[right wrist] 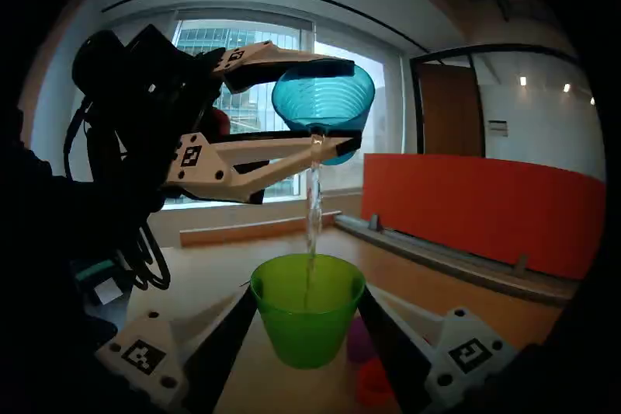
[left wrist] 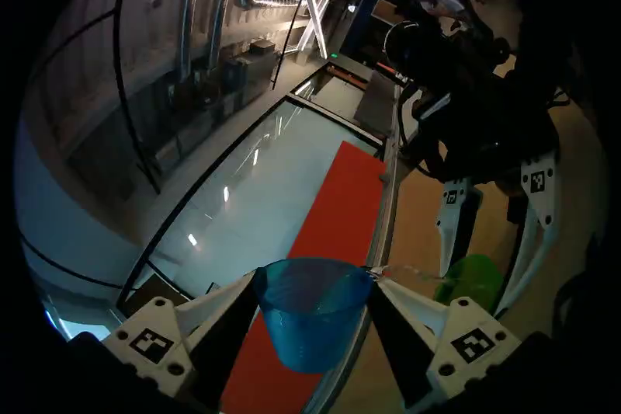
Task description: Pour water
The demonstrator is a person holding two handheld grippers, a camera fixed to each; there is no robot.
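Tilting above the green cup (right wrist: 307, 325), the blue cup (left wrist: 314, 328) sends a thin stream of water (right wrist: 313, 204) down into it. The left gripper (left wrist: 316, 276) clamps the blue one, the right gripper (right wrist: 307, 291) clasps the green one, and the wooden table (right wrist: 435, 278) lies beneath.

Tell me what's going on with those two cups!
A person is pouring water with two handheld grippers. The left gripper clamps a tipped blue cup, and a thin stream of water falls from it into a green cup held upright in the right gripper, over a wooden table.
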